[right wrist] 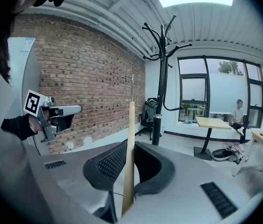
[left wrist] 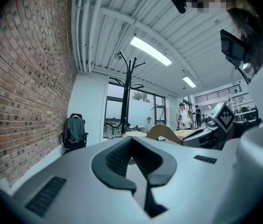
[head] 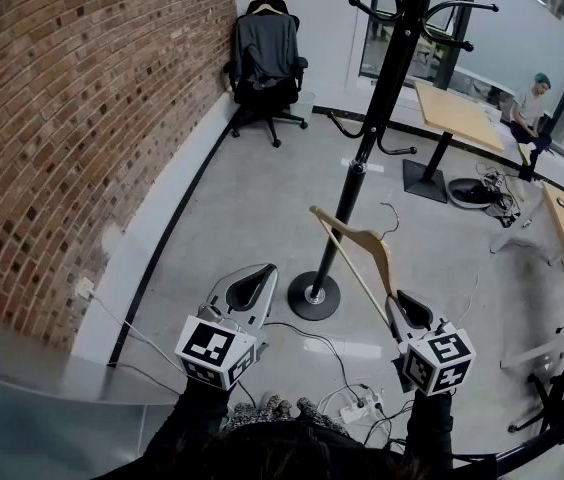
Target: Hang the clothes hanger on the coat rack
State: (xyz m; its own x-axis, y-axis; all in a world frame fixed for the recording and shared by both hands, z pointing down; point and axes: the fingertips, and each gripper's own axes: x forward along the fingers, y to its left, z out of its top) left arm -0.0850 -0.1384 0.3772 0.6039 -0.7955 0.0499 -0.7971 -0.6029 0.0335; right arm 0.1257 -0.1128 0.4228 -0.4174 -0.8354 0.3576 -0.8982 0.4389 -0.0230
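The right hand-held gripper [head: 407, 308] clamped the hanger [head: 367, 236], which slanted up toward the rack [head: 382, 98] just ahead. The left hand-held gripper [head: 250, 286] was closed, empty.

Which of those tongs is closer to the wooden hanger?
Right. The right tongs are clamped on the wooden hanger; the left tongs sit apart to its left, holding nothing.
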